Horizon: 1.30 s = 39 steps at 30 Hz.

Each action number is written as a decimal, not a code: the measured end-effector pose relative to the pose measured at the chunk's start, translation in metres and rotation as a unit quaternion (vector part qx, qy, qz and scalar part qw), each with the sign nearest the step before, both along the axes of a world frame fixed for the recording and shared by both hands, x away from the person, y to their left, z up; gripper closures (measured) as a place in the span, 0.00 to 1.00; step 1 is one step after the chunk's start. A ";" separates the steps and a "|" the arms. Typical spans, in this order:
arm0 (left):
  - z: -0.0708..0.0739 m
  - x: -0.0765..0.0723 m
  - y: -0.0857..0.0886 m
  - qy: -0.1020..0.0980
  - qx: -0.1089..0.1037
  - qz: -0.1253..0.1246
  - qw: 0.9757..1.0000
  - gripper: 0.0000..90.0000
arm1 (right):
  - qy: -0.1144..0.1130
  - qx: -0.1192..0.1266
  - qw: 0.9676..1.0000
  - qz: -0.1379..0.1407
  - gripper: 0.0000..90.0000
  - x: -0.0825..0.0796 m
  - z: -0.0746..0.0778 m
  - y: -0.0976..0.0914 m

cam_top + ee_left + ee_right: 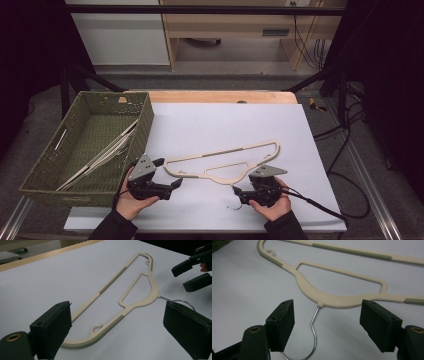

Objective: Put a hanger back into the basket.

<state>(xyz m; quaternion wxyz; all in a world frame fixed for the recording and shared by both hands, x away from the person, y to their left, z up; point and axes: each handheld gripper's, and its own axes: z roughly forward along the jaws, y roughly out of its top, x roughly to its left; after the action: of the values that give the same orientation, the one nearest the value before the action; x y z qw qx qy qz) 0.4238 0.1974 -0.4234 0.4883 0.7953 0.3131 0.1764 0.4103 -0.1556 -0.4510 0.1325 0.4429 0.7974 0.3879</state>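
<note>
A cream plastic clothes hanger with a metal wire hook [222,162] lay flat on the white table sheet [220,125]. At its nine o'clock the left gripper [170,175] was released, jaws wide. At six o'clock the right gripper [327,327] straddled the hook, unclenched. A green woven basket [145,125] sat beyond.

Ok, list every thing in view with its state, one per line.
Cream hanger: lying flat on the white sheet, ungripped.
Metal hook: flat on the sheet, between the right gripper's jaws, untouched.
Left gripper: open, at the hanger's left end.
Right gripper: open, astride the hook.
Woven basket: upright, holding several hangers.
</note>
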 end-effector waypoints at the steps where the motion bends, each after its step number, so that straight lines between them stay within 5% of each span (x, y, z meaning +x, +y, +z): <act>1: 0.000 0.000 0.000 0.001 0.000 0.000 1.000 0.09 | -0.005 -0.007 1.000 0.006 0.36 0.001 -0.002 0.001; 8: 0.000 0.001 0.000 0.001 -0.004 0.003 1.000 0.09 | 0.012 -0.034 0.999 0.012 0.53 0.002 -0.017 0.016; 16: -0.001 0.001 -0.002 0.004 0.001 0.002 1.000 0.09 | 0.001 -0.081 0.997 -0.001 0.76 0.002 -0.025 0.028; 26: -0.004 0.000 -0.003 0.012 0.006 0.000 1.000 0.09 | 0.023 -0.084 0.996 -0.036 0.96 0.001 -0.022 0.035; 39: -0.006 0.000 -0.003 0.017 0.007 -0.002 1.000 0.09 | 0.055 -0.089 0.993 -0.050 0.99 0.005 -0.017 0.009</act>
<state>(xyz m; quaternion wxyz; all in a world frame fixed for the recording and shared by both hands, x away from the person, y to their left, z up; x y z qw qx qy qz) 0.4241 0.1939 -0.4292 0.4776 0.8024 0.3180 0.1644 0.4158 -0.1468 -0.4678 0.1464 0.4890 0.8117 0.2837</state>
